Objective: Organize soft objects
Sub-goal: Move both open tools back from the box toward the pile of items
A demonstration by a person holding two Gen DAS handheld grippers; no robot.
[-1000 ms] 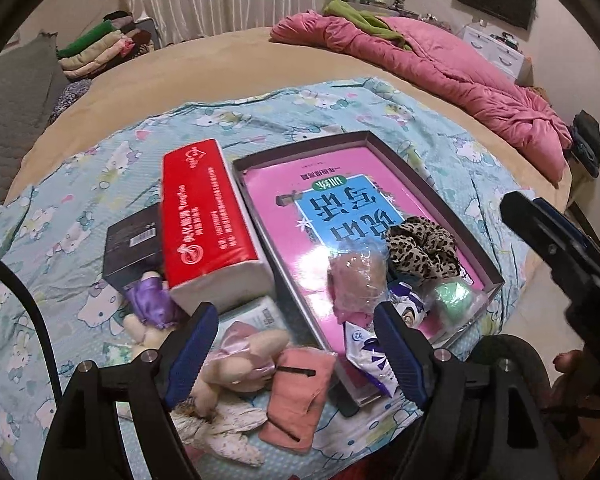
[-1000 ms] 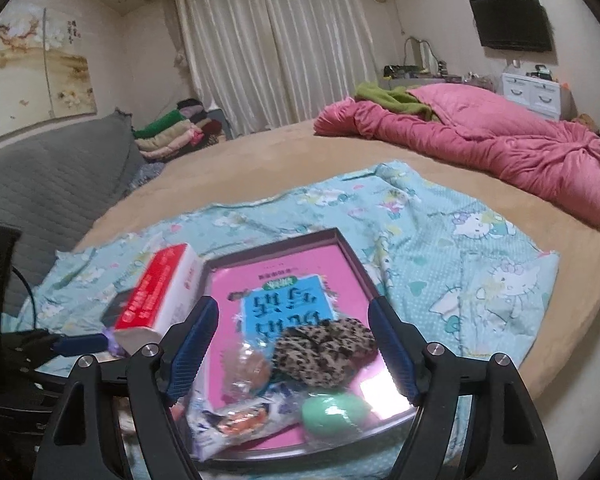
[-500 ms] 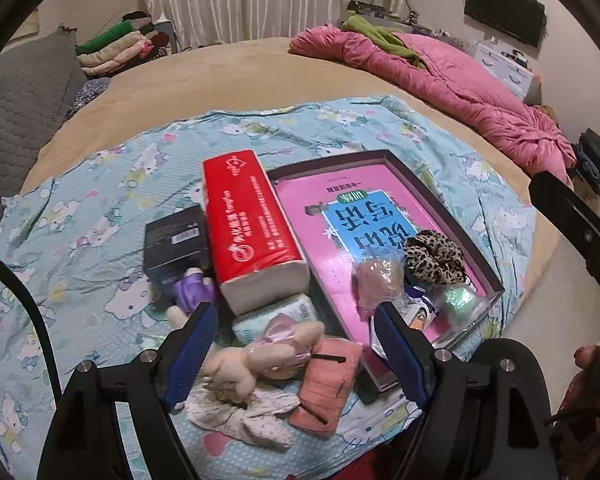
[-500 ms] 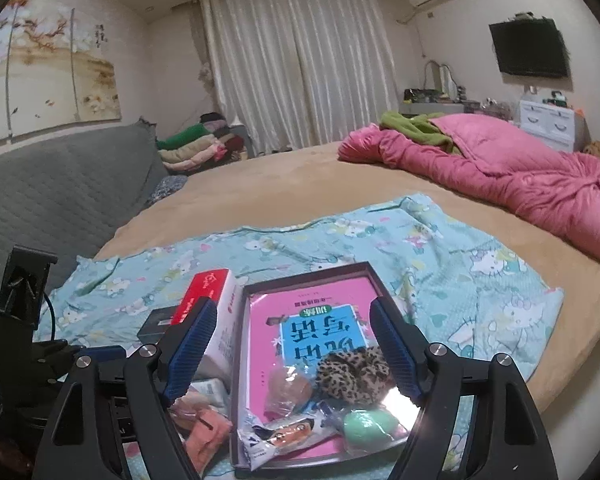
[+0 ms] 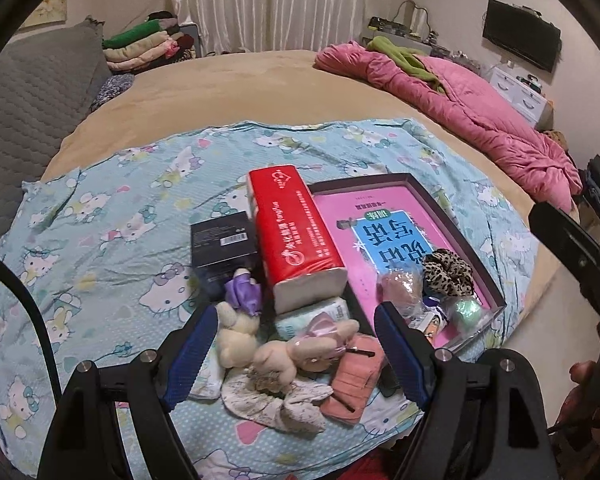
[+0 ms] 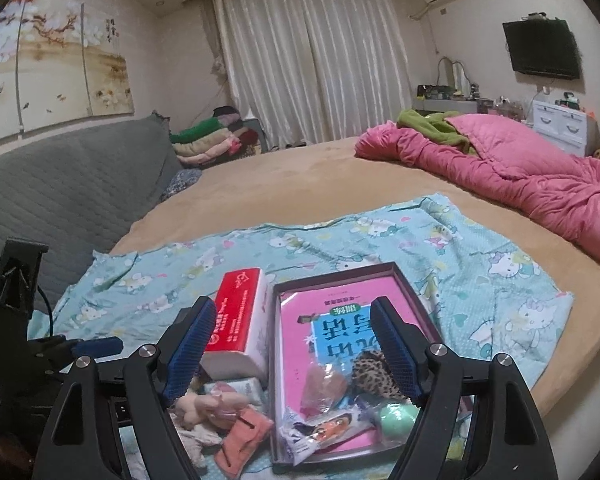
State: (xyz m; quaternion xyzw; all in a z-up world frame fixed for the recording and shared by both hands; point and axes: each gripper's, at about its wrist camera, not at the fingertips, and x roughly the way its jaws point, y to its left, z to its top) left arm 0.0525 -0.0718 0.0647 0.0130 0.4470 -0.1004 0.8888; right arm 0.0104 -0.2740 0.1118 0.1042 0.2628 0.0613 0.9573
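A dark-rimmed box [image 5: 452,216] with a pink book inside holds a leopard scrunchie [image 5: 448,272], a pinkish bagged item [image 5: 398,290], a snack packet and a green ball [image 5: 466,309]. Left of it lie a red tissue pack [image 5: 296,236], a black box [image 5: 224,242], a purple item [image 5: 242,292], a cream plush [image 5: 236,332], a pink plush [image 5: 304,350], a salmon pouch [image 5: 354,380] and a floral cloth [image 5: 276,400]. My left gripper [image 5: 296,356] is open above the plush toys. My right gripper [image 6: 292,350] is open, above the box [image 6: 408,292] and tissue pack [image 6: 240,312].
The items rest on a Hello Kitty sheet [image 5: 112,216] over a round beige bed [image 5: 236,80]. A pink quilt [image 5: 472,116] lies at the far right. Folded clothes [image 5: 144,46] and a grey sofa [image 6: 60,188] stand at the left. The bed edge drops off at the right.
Both grippers have pulled back and risen from the items, so the views show more of the bed and room. Nothing was taken hold of.
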